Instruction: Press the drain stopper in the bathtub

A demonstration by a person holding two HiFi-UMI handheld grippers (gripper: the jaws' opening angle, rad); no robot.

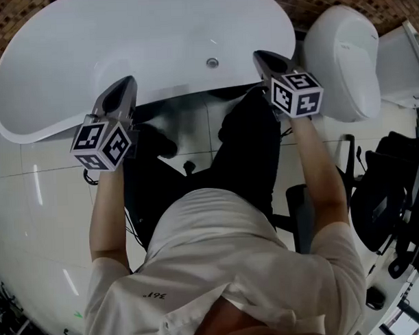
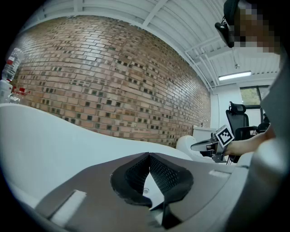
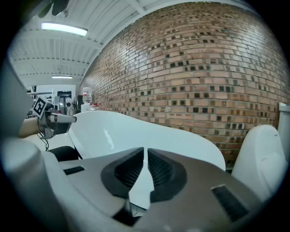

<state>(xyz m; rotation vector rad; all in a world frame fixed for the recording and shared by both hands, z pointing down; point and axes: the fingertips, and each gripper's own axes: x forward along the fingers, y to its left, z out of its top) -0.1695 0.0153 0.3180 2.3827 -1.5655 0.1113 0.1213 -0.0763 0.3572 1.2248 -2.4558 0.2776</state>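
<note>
Person (image 1: pixel 220 266): seen from above in a pale shirt and dark trousers, standing at the near rim of the tub, both forearms stretched forward with one tool in each hand.
Bathtub (image 1: pixel 89 58): white, smooth and curved, filling the top of the head view; its near rim runs under both tools.
Brick wall (image 2: pixel 113 81): red-brown, rising behind the tub in both gripper views.
Floor (image 1: pixel 32 204): glossy pale tiles around the person's feet.
Toilet (image 1: pixel 343 62): white, lid down, just beside the tub's right end.
Office chair (image 1: pixel 395 191): black, well to the right of the person.
Left claw (image 1: pixel 126 82): held over the near rim at the left; in its own view the ribbed tips meet and nothing is caught between them.
Right claw (image 1: pixel 262 57): held over the near rim at the right; only a hairline slit shows between its tips, and it holds nothing.
Drain stopper (image 1: pixel 212 62): small round metal disc on the tub floor, lying between the two tools, nearer the right claw and off to its left, touching neither.
</note>
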